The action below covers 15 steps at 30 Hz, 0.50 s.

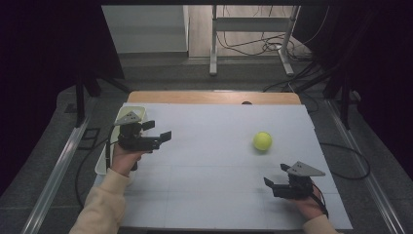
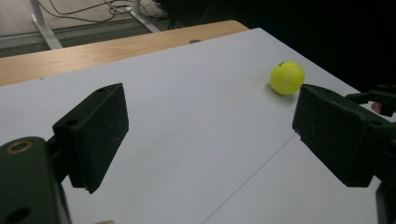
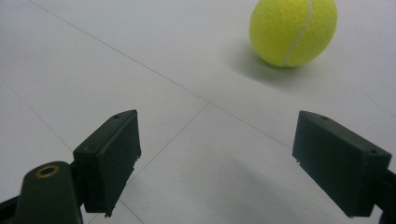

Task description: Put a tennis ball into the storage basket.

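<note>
A yellow tennis ball (image 1: pixel 262 141) lies on the white table top (image 1: pixel 214 165), right of the middle. My left gripper (image 1: pixel 158 130) is held above the table's left side, open and empty, its jaws pointing right toward the ball. In the left gripper view the ball (image 2: pixel 286 78) sits far off beyond the right jaw of the open left gripper (image 2: pixel 210 100). My right gripper (image 1: pixel 275 174) rests low near the front right, open and empty, a short way in front of the ball. The right gripper view has the ball (image 3: pixel 293 30) ahead, up and right of the right gripper's (image 3: pixel 217 126) gap.
A white bin (image 1: pixel 132 112) stands at the table's left edge behind the left hand. A strip of bare wood (image 1: pixel 209 97) runs along the far edge. Beyond the table are a metal stand (image 1: pixel 253 29) and cables on the floor.
</note>
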Motion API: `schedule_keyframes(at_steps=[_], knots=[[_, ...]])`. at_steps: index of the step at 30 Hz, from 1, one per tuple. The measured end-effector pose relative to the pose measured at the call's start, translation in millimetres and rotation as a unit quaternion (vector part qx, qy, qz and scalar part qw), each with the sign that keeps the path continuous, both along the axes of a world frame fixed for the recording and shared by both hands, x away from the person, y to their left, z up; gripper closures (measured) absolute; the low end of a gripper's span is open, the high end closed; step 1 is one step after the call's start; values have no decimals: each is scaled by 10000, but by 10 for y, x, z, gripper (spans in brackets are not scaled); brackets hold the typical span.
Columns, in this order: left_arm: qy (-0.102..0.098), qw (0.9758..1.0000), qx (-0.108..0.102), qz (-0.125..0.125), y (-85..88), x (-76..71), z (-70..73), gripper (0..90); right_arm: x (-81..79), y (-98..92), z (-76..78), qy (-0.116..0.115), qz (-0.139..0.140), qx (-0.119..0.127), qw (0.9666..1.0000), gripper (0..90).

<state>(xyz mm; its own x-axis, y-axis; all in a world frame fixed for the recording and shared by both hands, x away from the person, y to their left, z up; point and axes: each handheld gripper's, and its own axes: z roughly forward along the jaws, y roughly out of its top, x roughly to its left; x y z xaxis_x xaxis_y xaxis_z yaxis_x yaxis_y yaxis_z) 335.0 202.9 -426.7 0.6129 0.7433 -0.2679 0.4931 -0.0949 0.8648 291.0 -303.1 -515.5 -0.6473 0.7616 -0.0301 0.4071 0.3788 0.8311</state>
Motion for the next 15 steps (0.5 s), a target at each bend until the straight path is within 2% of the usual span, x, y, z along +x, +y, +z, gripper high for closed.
schedule_keyframes(at_steps=[8, 15], knots=[[-28, 9998, -4, -202, -149, 54, -28, 118, -3, 25, 13, -41, 20, -34, 10000, 155], [-42, 9994, 151, -310, -294, 109, -78, 119, 31, 24, 4, -12, -28, 38, 10000, 157]])
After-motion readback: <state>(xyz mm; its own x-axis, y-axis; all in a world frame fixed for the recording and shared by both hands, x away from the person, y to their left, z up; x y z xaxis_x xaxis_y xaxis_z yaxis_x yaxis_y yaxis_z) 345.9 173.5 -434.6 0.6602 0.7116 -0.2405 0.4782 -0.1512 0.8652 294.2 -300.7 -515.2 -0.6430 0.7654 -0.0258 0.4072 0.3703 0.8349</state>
